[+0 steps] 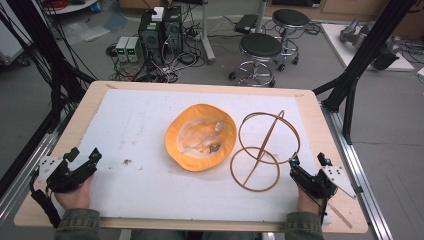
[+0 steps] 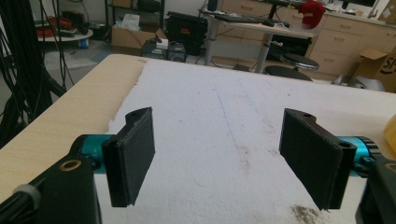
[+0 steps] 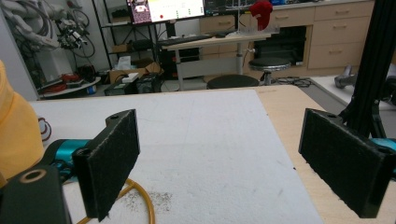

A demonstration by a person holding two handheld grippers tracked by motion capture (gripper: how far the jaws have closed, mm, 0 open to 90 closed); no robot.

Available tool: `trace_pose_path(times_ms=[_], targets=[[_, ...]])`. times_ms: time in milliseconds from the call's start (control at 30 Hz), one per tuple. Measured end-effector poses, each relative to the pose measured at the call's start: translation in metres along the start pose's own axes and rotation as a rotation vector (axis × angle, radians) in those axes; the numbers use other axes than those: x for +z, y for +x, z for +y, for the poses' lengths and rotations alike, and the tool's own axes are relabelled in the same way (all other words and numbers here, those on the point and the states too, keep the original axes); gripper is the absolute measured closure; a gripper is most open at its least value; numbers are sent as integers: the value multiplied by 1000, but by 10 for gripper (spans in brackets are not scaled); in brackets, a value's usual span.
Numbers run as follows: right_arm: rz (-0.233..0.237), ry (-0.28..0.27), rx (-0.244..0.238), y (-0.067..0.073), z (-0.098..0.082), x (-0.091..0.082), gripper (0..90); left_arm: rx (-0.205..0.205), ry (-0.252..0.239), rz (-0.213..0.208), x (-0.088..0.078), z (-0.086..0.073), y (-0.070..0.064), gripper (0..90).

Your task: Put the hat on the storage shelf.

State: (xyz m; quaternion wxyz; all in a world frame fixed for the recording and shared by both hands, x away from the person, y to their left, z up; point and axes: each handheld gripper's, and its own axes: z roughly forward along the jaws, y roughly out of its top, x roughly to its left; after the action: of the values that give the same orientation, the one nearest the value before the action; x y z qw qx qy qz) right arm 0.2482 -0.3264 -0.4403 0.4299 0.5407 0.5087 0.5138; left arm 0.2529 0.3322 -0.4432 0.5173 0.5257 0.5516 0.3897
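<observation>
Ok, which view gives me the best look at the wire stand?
The high view: the whole wire stand shows, two rings joined by crossed struts, lying beside the hat, close to the right gripper. The right gripper view catches just a curved piece of it at the bottom; the left gripper view looks at white mat.
</observation>
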Motion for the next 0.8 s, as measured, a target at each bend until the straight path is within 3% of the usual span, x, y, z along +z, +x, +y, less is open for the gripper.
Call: trace_pose_path(times_ms=[800], targets=[[2,-1,2,-1,0,1,114,-23,9,-4,1,-1,2,268]])
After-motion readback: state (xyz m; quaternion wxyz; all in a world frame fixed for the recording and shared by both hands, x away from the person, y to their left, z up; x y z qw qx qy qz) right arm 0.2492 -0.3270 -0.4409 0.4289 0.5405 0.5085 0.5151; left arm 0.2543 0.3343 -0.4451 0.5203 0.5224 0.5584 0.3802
